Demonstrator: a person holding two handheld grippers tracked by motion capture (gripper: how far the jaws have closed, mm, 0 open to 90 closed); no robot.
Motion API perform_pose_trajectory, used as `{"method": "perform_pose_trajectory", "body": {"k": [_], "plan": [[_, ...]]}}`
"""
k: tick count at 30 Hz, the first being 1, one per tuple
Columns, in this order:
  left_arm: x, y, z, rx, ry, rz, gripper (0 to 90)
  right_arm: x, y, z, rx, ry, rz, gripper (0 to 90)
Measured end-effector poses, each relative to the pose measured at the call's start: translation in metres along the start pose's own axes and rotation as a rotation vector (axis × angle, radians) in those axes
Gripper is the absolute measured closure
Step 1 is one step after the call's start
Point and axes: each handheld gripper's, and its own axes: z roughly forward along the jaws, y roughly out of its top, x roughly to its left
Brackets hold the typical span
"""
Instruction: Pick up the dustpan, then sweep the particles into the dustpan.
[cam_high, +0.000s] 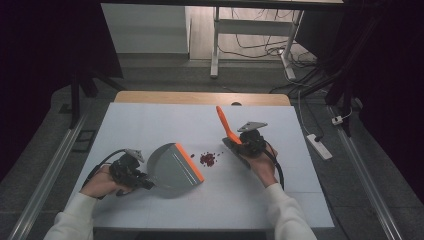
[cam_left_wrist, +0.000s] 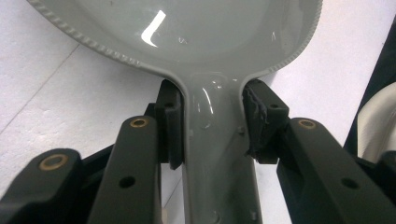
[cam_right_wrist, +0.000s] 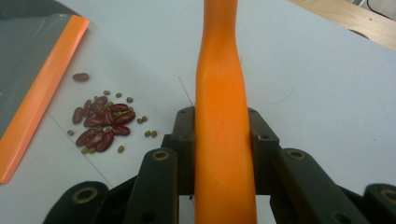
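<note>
On the white counter (cam_high: 150, 120) a small heap of beans (cam_high: 208, 159) lies loose between the two tools: dark red kidney-shaped ones mixed with a few tiny greenish ones, with one red bean apart, nearer the pan. The left hand-held gripper (cam_high: 141, 179) is clamped on the grey handle of a dustpan (cam_high: 172, 166), its pads (cam_left_wrist: 170, 122) pressing both sides of the handle just below the pan's bowl. The pan lies flat with its orange lip (cam_high: 190, 162) turned toward the beans, near them but not touching. The right hand-held gripper (cam_high: 243, 146) is closed around the orange handle of a brush (cam_high: 226, 125), which rises up and away from the hand; its dark head appears to rest on the counter just right of the heap, though the high view is too coarse to be certain. Judging by the layout, sweeping has not yet moved anything into the pan: as far as can be seen it holds no beans, so the whole pile remains to be brushed across the lip.
</note>
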Motion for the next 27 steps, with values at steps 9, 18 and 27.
{"method": "perform_pose_trajectory", "body": {"k": [9, 18, 27], "plan": [[-0.002, 0.000, 0.001, 0.001, -0.010, 0.003, 61.7, 0.001, 0.006, 0.005, 0.002, -0.015, -0.015, 70.1], [-0.002, 0.000, 0.002, 0.001, -0.014, -0.003, 61.7, 0.003, 0.012, 0.016, 0.021, -0.023, -0.023, 70.1], [-0.002, 0.000, 0.002, 0.004, -0.026, -0.008, 61.7, 0.009, 0.017, 0.029, 0.037, -0.005, -0.034, 70.3]]}}
